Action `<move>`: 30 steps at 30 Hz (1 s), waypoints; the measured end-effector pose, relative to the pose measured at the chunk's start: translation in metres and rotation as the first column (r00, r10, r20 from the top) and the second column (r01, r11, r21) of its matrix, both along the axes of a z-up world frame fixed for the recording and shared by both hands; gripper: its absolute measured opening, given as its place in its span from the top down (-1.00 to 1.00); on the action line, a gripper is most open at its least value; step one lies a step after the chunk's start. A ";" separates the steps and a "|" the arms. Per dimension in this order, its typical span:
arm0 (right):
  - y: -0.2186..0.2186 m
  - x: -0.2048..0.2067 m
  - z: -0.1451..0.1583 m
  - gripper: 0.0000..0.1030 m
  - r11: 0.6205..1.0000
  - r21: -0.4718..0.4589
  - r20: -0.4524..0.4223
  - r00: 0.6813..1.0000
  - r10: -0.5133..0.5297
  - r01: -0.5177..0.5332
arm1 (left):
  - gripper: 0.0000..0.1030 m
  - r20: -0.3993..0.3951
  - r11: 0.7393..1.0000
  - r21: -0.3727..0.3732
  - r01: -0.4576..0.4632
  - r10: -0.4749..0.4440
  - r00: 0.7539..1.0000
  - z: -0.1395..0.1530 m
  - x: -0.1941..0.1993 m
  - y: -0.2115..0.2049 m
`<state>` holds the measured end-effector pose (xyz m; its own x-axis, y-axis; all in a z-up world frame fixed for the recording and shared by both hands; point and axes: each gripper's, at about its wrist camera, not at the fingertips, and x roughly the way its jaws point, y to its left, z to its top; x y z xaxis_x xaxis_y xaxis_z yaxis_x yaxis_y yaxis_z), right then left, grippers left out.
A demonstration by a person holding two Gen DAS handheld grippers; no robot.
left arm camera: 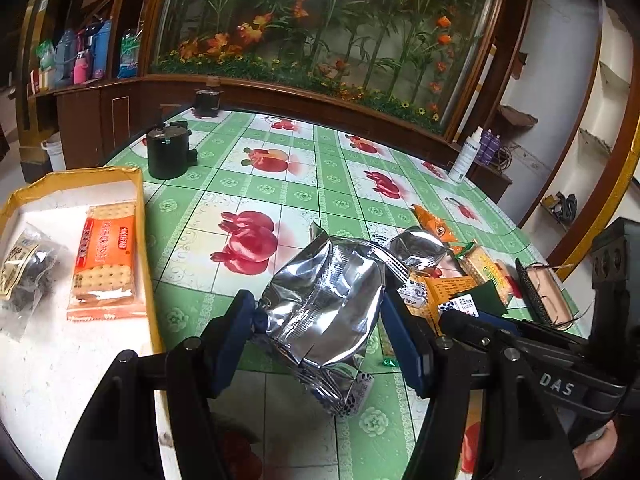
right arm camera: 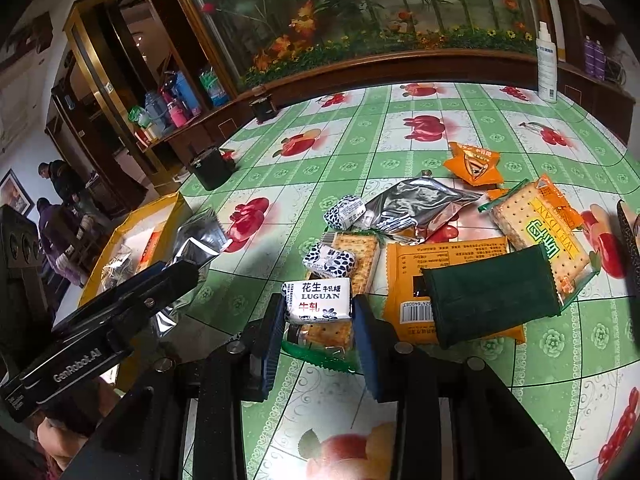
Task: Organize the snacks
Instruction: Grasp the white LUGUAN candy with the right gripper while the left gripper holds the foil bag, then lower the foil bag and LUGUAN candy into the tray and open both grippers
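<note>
My left gripper (left arm camera: 320, 316) is shut on a silver foil snack bag (left arm camera: 324, 296) and holds it above the table, just right of a yellow-rimmed white tray (left arm camera: 136, 184). The tray holds an orange cracker pack (left arm camera: 105, 258) and a clear bag of dark snacks (left arm camera: 24, 276). My right gripper (right arm camera: 318, 312) is shut on a white LUGUAN peanut nougat candy (right arm camera: 318, 300) over a cracker pack (right arm camera: 356, 252). The loose snack pile lies beyond it: two more white candies (right arm camera: 346, 210), a silver bag (right arm camera: 416, 204), an orange pack (right arm camera: 448, 276), a dark green pouch (right arm camera: 492, 296), a yellow-green cracker pack (right arm camera: 536, 232) and an orange triangle snack (right arm camera: 474, 162).
A green fruit-print tablecloth (left arm camera: 320, 176) covers the table. A black cylinder device (left arm camera: 168, 152) stands behind the tray and a dark jar (left arm camera: 207, 102) at the far edge. A white spray bottle (right arm camera: 546, 62) stands far right. A wooden cabinet with a flower display lines the back.
</note>
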<state>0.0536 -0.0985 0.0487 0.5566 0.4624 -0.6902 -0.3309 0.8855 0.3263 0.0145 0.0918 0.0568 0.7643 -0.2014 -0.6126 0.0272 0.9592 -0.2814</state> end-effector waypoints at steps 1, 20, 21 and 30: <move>0.000 -0.001 0.001 0.28 1.000 0.000 0.005 1.000 -0.001 0.001 | -0.25 0.007 1.000 0.000 -0.004 0.004 1.000 0.002 -0.004 0.001; 0.036 -0.018 0.014 0.28 0.998 0.022 0.057 0.997 0.053 -0.054 | -0.26 0.038 0.984 -0.018 -0.176 0.177 0.984 0.015 -0.093 0.093; 0.043 -0.022 0.017 0.28 0.997 0.031 0.066 0.996 0.066 -0.068 | -0.26 0.032 0.981 -0.017 -0.193 0.194 0.981 0.013 -0.096 0.101; 0.154 -0.050 0.033 0.28 0.954 0.072 0.080 0.955 0.285 -0.291 | -0.26 -0.030 0.949 0.015 -0.315 0.315 0.948 -0.011 -0.112 0.142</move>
